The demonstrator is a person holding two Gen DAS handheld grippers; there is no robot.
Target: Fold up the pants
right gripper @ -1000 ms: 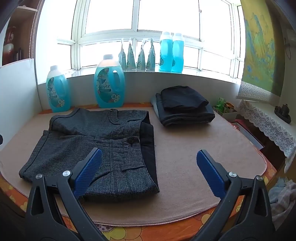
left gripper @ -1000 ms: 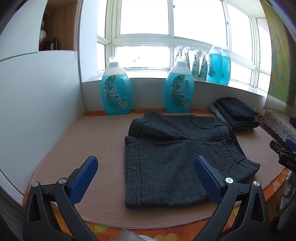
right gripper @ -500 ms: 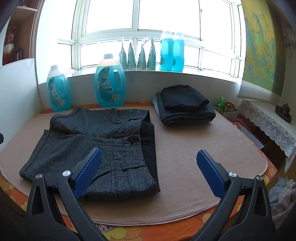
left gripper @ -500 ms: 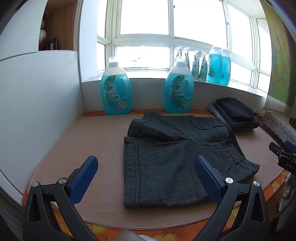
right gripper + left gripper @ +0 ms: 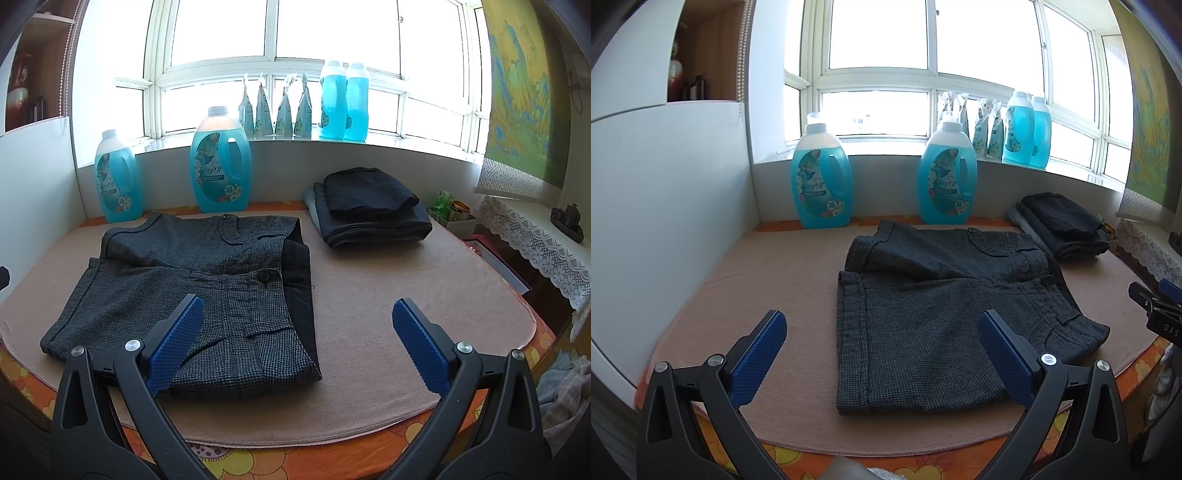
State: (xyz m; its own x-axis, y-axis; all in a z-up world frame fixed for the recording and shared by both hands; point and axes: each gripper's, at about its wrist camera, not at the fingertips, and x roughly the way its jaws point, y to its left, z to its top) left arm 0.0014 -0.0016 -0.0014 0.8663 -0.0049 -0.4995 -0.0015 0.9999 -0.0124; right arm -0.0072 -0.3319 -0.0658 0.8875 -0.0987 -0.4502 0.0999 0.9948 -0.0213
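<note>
A pair of dark grey checked shorts (image 5: 934, 310) lies flat on the tan mat (image 5: 775, 280), legs to the left and waistband to the right; it also shows in the right wrist view (image 5: 207, 291). My left gripper (image 5: 882, 347) is open and empty, above the near edge of the shorts' legs. My right gripper (image 5: 297, 332) is open and empty, near the waistband corner; its left pad (image 5: 173, 343) is over the cloth. The right gripper's tip (image 5: 1156, 306) shows at the right edge of the left wrist view.
A stack of folded dark clothes (image 5: 373, 206) sits at the back right of the mat. Two blue detergent bottles (image 5: 822, 177) (image 5: 947, 175) stand against the back wall, more bottles (image 5: 343, 101) on the sill. A white panel (image 5: 665, 206) bounds the left side.
Both grippers have drifted very slightly; the shorts lie as before. Both grippers stay open.
</note>
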